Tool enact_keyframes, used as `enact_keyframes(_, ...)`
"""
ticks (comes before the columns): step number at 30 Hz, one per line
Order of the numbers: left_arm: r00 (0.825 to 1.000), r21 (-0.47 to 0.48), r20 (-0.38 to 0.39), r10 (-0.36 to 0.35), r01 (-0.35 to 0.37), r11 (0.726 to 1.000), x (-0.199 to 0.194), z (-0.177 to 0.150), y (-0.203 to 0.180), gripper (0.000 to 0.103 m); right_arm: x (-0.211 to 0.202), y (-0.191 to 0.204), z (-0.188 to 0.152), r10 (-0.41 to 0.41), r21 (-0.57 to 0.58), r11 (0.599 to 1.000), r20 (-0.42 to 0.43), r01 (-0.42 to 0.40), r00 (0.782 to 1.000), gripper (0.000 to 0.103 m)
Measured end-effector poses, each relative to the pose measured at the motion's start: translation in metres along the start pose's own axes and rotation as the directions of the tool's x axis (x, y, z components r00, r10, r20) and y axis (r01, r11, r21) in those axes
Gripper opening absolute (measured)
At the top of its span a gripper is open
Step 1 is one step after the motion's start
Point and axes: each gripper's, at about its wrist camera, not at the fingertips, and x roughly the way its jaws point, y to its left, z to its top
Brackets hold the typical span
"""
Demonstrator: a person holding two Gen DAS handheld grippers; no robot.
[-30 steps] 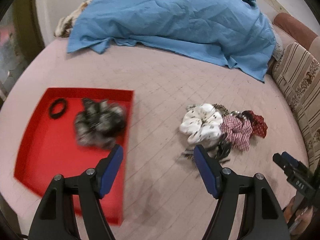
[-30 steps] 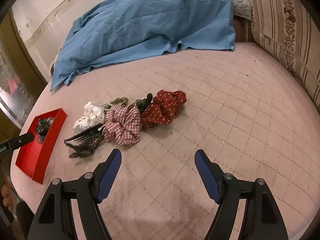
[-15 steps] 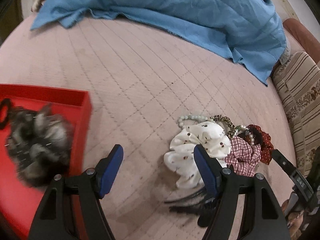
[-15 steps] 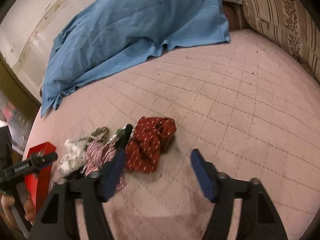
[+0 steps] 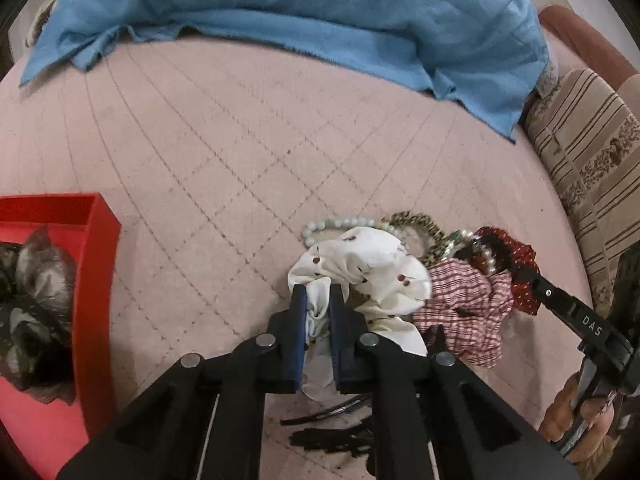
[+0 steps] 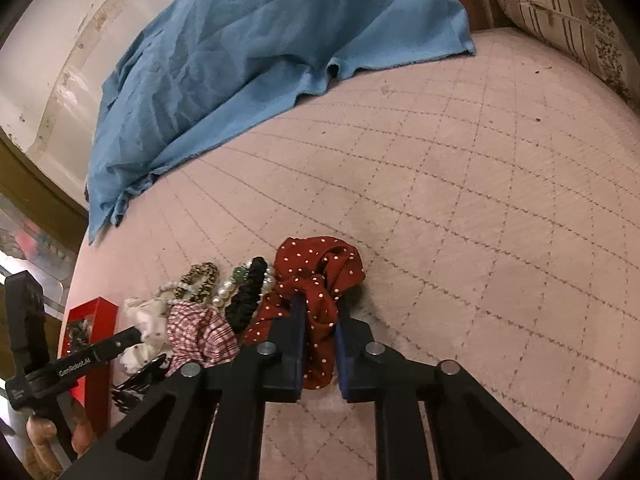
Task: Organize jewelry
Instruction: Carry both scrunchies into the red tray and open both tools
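Note:
A pile of hair accessories lies on the pink quilted bed. My left gripper (image 5: 318, 300) is shut on the white spotted scrunchie (image 5: 368, 264), which still rests in the pile. My right gripper (image 6: 321, 308) is shut on the red polka-dot scrunchie (image 6: 320, 276). Between them lie a red-checked scrunchie (image 5: 464, 304), a leopard-print hair tie (image 5: 424, 226), pearl bead bracelets (image 5: 340, 226) and a black scrunchie (image 6: 248, 292). A black hair claw (image 5: 332, 432) lies under my left gripper. The red tray (image 5: 98, 280) at the left holds a grey-black scrunchie (image 5: 28, 300).
A blue sheet (image 5: 300, 8) is bunched across the far side of the bed. A striped cushion (image 5: 592, 168) stands along the right edge. The red tray also shows in the right wrist view (image 6: 92, 320), near the bed's left edge.
Both grippers moved down onto the pile and shut: the left on the white scrunchie, the right on the red polka-dot scrunchie. Both were open before.

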Motion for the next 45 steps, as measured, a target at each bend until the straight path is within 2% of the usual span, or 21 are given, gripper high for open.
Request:
enact_keyframes(9,0.996,-0.007,0.086,-0.028,0.029,1.000,-0.061,-0.007,-0.010,0.010,-0.045,0.004,-0.009,0.015,0.004,1.000,0.054,-0.015,0.998,0.010)
enact_keyframes(14,0.987,-0.027,0.148,-0.055,0.060,0.998,-0.106,-0.023,-0.010,0.010,-0.079,0.009,-0.017,0.033,0.002,0.999,0.091,-0.033,0.995,0.010)
enact_keyframes(19,0.978,-0.059,0.208,-0.016,0.028,0.998,-0.141,-0.047,0.000,0.010,-0.108,0.024,-0.032,0.049,-0.043,0.998,0.113,-0.044,0.992,0.010)
enact_keyframes(24,0.965,-0.154,0.260,0.037,0.003,0.988,-0.173,-0.072,0.031,0.010,-0.123,0.046,-0.046,0.076,-0.088,0.994,0.114,-0.066,0.991,0.010)
enact_keyframes(29,0.954,-0.282,0.272,0.125,-0.045,0.958,-0.196,-0.094,0.081,0.010,-0.127,0.078,-0.062,0.105,-0.158,0.983,0.094,-0.090,0.990,0.010)
enact_keyframes(35,0.946,-0.440,0.255,0.202,-0.072,0.895,-0.210,-0.114,0.144,0.010,-0.122,0.127,-0.083,0.146,-0.264,0.956,0.043,-0.129,0.988,0.010)
enact_keyframes(40,0.933,-0.499,0.251,0.260,-0.105,0.860,-0.212,-0.127,0.174,0.010,-0.108,0.174,-0.095,0.167,-0.351,0.923,-0.013,-0.161,0.986,0.010)
enact_keyframes(45,0.927,-0.526,0.245,0.285,-0.120,0.842,-0.207,-0.134,0.195,0.010,-0.090,0.222,-0.105,0.193,-0.411,0.888,-0.078,-0.208,0.978,0.010)
